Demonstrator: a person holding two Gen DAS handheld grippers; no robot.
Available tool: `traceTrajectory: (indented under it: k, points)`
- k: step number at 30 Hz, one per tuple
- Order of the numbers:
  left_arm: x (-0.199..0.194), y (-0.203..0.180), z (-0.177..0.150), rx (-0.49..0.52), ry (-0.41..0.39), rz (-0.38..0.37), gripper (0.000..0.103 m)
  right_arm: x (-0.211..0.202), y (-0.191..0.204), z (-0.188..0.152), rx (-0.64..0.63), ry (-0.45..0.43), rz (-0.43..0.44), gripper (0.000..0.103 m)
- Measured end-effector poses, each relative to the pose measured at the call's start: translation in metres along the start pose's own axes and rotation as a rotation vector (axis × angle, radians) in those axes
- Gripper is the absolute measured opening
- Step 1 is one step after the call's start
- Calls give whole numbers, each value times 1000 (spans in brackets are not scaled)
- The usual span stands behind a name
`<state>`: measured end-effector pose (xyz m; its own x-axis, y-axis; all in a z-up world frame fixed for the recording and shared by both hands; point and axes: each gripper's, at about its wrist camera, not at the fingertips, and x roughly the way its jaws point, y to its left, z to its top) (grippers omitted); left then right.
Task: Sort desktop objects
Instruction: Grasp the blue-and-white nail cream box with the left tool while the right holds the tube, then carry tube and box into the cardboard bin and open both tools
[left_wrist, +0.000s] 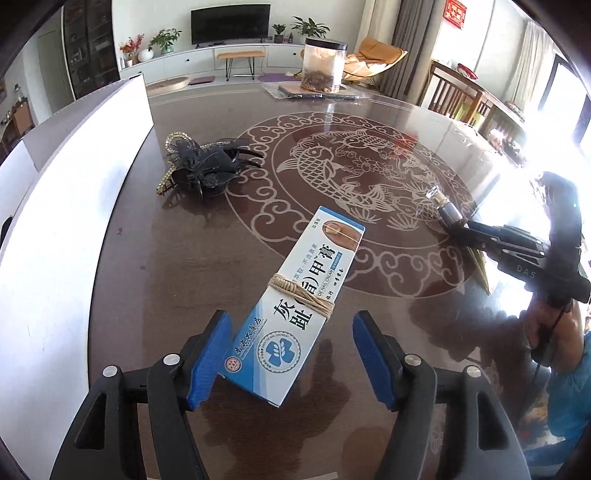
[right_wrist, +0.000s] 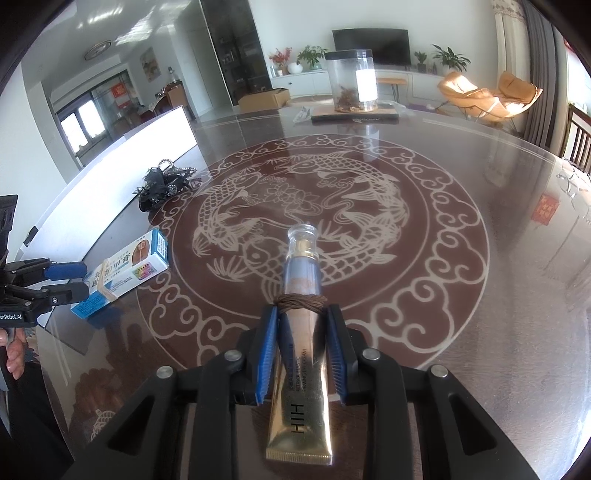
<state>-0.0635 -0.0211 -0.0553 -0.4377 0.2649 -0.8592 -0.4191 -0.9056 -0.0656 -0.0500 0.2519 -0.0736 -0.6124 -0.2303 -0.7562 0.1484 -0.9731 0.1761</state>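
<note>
A blue and white nail cream box (left_wrist: 295, 295) with a rubber band around it lies on the table between the wide-open fingers of my left gripper (left_wrist: 295, 339); its near left corner touches the left pad. It also shows in the right wrist view (right_wrist: 125, 269). My right gripper (right_wrist: 303, 325) is shut on a gold cream tube (right_wrist: 301, 362) with a clear cap and a brown hair tie around it. The tube also shows at the right of the left wrist view (left_wrist: 445, 208). A pile of black hair clips (left_wrist: 203, 166) lies further back on the left.
A white box (left_wrist: 66, 206) stands along the table's left edge. A clear jar (left_wrist: 321, 64) on a tray stands at the far side. The round table (left_wrist: 369, 240) has a fish pattern. Wooden chairs (left_wrist: 458, 96) stand at the right.
</note>
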Motion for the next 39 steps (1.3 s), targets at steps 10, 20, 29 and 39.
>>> traceTrajectory:
  k: [10,20,29,39]
  points:
    - [28,-23,5,73,-11,56,44,0,0,0,-5,1,9,32]
    - [-24,-10,-23,-105,-144,57,43,12,26,16,-182,135,-101,29]
    - [-148,53,-22,-230,-354,116,43,-46,76,68,-221,-10,24,29]
    - [-190,197,-55,-449,-304,311,43,-72,272,160,-361,-140,388,29]
